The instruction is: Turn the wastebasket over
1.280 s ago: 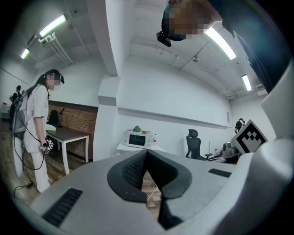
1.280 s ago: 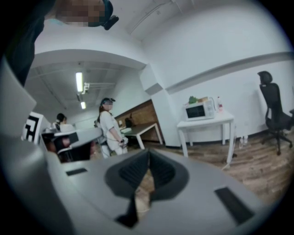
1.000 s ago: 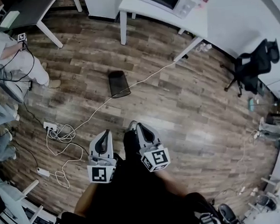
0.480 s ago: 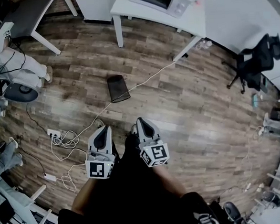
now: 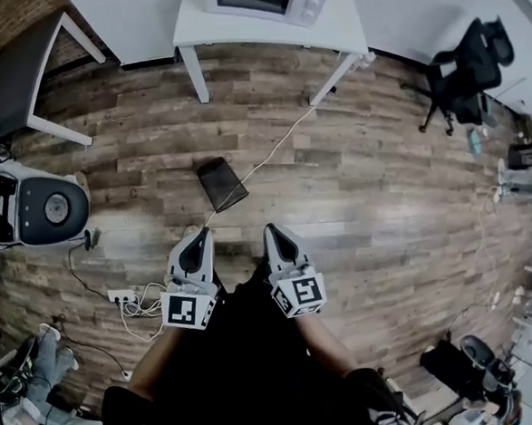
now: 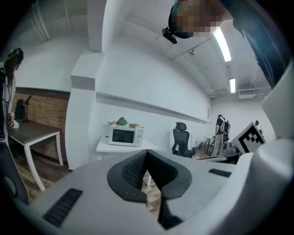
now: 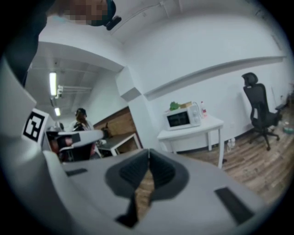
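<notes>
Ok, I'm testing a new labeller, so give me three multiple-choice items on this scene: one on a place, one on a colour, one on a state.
1. Where is the wastebasket? A on a shelf; B on the wood floor; C in a gripper.
2. Its colour? A white; B red; C black.
3. The right gripper is: A wide open; B shut and empty; C shut on the basket.
Answers: 1 B, planks show all round it; 2 C, it reads black against the planks; 3 B, its tips meet with nothing between them.

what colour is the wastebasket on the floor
The wastebasket is black; the head view shows it best.
</notes>
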The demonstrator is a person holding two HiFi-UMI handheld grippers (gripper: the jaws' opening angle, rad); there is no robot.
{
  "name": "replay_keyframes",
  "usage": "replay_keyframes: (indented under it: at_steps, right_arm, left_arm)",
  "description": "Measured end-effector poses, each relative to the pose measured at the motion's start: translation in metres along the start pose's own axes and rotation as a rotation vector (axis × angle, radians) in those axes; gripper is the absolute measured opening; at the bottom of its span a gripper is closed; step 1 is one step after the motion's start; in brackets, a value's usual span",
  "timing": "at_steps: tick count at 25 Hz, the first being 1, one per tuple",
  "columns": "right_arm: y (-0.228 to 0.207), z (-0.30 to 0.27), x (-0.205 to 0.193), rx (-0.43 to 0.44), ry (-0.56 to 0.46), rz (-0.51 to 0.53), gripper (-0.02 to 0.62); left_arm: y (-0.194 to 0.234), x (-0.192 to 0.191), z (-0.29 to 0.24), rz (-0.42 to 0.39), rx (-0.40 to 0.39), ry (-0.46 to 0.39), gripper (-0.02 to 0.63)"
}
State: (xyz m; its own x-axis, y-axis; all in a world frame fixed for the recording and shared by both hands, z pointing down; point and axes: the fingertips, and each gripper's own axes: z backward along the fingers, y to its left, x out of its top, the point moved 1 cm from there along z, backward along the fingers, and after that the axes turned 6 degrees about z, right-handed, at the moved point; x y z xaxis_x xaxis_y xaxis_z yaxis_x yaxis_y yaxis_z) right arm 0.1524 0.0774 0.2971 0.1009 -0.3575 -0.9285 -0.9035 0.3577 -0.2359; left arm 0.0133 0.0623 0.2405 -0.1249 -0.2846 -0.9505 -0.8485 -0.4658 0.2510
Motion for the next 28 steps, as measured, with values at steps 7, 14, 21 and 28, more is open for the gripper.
replay_keyframes:
  at_steps: [7, 14, 21, 28]
  right_arm:
    - [0.033, -0.05, -0.016, -0.178, -0.005, -0.079, 0.034]
    - [0.044, -0.077, -0.048, -0.298, 0.0, -0.155, 0.034]
    - [0.037, -0.117, -0.11, -0.357, 0.043, -0.226, 0.034]
    - [0.016, -0.158, -0.184, -0.407, 0.122, -0.292, 0.035]
  left_arm:
    - [0.071, 0.004, -0.01, -0.04, -0.188, 0.062, 0.035]
    - [0.11, -0.006, -0.001, -0.041, -0.296, 0.097, 0.035]
    - [0.14, -0.038, -0.015, -0.034, -0.292, 0.129, 0.035]
    - [0.168, -0.075, -0.036, -0.023, -0.278, 0.171, 0.034]
